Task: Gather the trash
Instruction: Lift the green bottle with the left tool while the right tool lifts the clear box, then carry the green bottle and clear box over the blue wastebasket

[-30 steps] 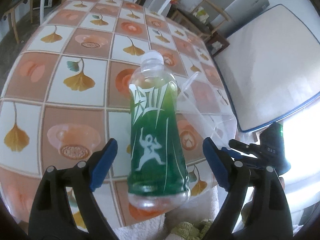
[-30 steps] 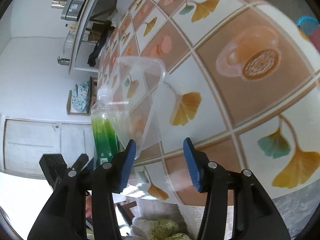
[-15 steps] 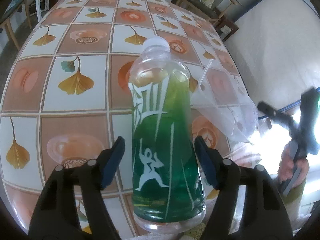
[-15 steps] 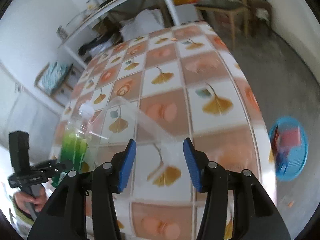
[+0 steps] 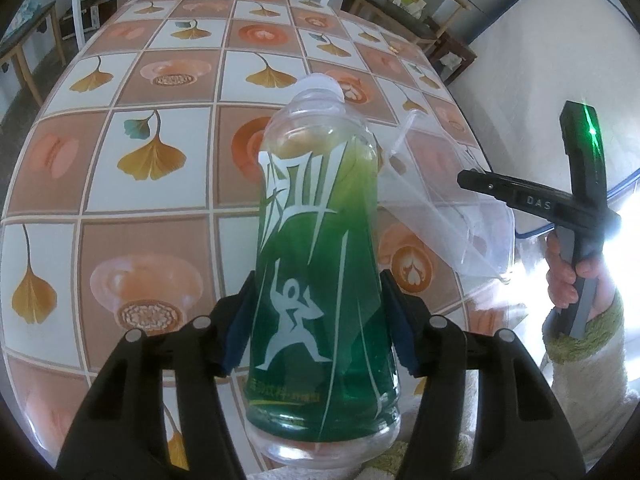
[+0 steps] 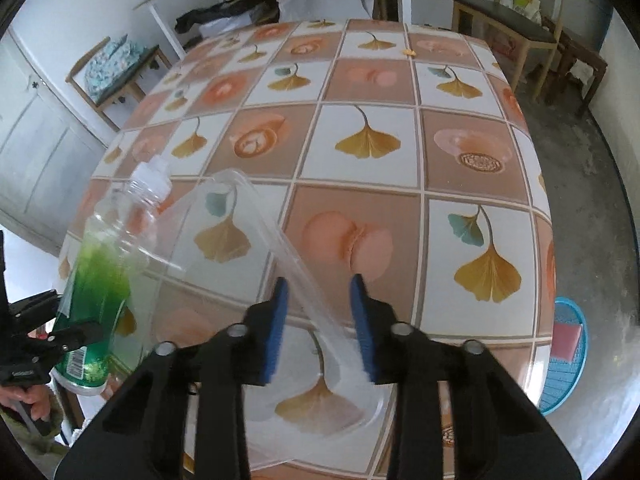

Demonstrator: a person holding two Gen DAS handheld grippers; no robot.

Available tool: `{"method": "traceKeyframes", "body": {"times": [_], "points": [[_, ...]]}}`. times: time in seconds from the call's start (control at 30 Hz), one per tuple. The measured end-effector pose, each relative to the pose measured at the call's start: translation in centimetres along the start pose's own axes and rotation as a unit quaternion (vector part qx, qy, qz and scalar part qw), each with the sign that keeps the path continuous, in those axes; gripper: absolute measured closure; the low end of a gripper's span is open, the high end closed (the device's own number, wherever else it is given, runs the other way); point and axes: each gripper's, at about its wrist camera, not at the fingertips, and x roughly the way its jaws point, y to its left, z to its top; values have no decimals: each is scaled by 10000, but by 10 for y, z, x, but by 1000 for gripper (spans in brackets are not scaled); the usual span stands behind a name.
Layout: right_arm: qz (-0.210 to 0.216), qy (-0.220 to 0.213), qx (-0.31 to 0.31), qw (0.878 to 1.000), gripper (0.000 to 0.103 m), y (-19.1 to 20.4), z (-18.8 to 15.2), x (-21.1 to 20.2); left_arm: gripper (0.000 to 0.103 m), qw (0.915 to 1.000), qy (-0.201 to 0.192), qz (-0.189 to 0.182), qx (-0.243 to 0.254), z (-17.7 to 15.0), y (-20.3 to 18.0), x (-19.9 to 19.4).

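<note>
My left gripper point(image 5: 320, 316) is shut on a clear plastic bottle point(image 5: 320, 264) with a green label and white cap, held above the tiled table. The bottle also shows at the left of the right wrist view point(image 6: 100, 280). My right gripper point(image 6: 320, 328) holds a clear plastic container point(image 6: 280, 256) by its wall between the blue pads. The container shows right of the bottle in the left wrist view point(image 5: 448, 208), with the right gripper's black body behind it.
The table point(image 6: 360, 80) has a cloth with ginkgo-leaf and peach tiles. A blue basket point(image 6: 568, 352) sits on the floor at the table's right. Chairs point(image 6: 520, 20) and a white shelf stand behind the table. A white mattress point(image 5: 560, 60) leans at the right.
My left gripper has closed on the bottle and lifted it. My right gripper has swung upright and lifted the clear container off the table.
</note>
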Motion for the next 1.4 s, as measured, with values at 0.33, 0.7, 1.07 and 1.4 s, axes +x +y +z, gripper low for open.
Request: {"method": "traceKeyframes", "body": {"times": [0.33, 0.7, 1.07, 1.4], "points": [[5, -107, 293, 9995, 98, -3, -14, -10, 48, 9990, -295, 220, 267, -9, -11, -10], [13, -453, 686, 9966, 99, -12, -29, -31, 48, 9976, -478, 278, 407, -12, -16, -18], [122, -706, 927, 9931, 99, -19, -36, -47, 48, 9960, -659, 345, 488, -14, -20, -29], [247, -1229, 1340, 9830, 99, -41, -46, -90, 48, 9947, -860, 27, 562, -5, -33, -48]]}}
